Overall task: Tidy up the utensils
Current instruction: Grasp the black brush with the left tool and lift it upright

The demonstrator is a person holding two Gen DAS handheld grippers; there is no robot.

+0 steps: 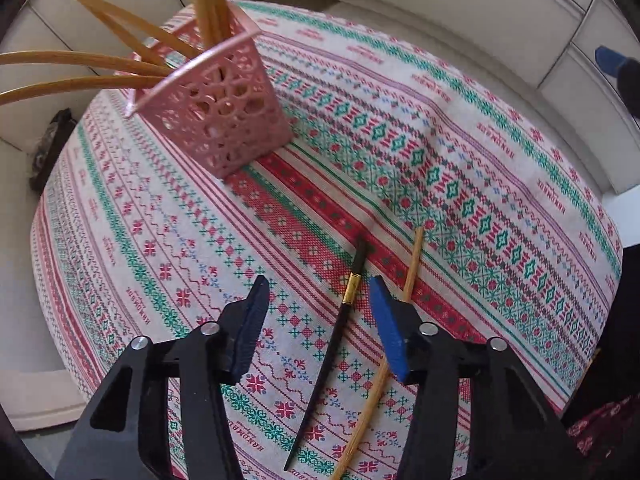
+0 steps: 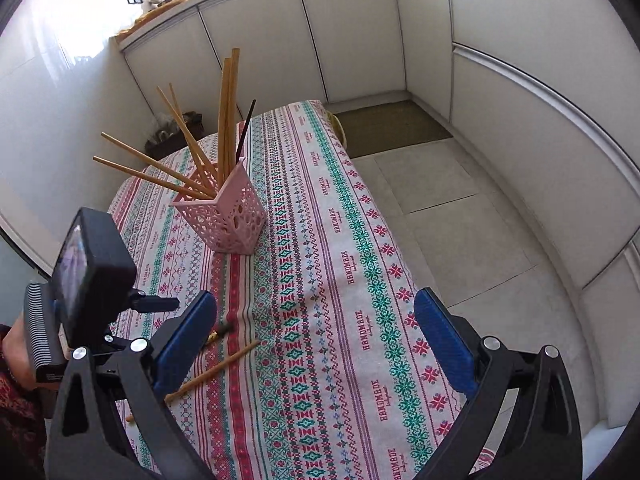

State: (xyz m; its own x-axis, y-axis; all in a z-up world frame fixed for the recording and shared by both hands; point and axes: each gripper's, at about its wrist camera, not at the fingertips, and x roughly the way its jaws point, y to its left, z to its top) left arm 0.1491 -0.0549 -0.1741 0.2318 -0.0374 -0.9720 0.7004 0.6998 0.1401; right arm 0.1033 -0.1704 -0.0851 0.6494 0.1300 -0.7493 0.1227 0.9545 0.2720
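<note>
A pink holder (image 1: 218,108) with a lattice wall stands upright on the patterned cloth (image 1: 460,168) that covers the table, and a bunch of wooden chopsticks (image 1: 92,58) leans out of it in several directions; in the right wrist view one dark stick (image 2: 245,130) stands among them. Nearer the camera, two loose sticks lie flat on the cloth, side by side and almost parallel: a black chopstick (image 1: 334,340) with a gold band partway along it, and a wooden chopstick (image 1: 412,268) just to its right. The left gripper (image 1: 318,306) hangs above these two with its jaws spread wide and nothing between them; the black chopstick shows in the gap, and the right-hand blue pad (image 1: 388,332) overlaps the wooden one in the view, though contact cannot be told. The right gripper (image 2: 316,320) is also spread wide and empty, held over the cloth near the table's edge, with the pale tiled floor (image 2: 460,220) and white cabinets (image 2: 352,36) beyond. In its view the left gripper's camera (image 2: 90,272) appears at the left.
</note>
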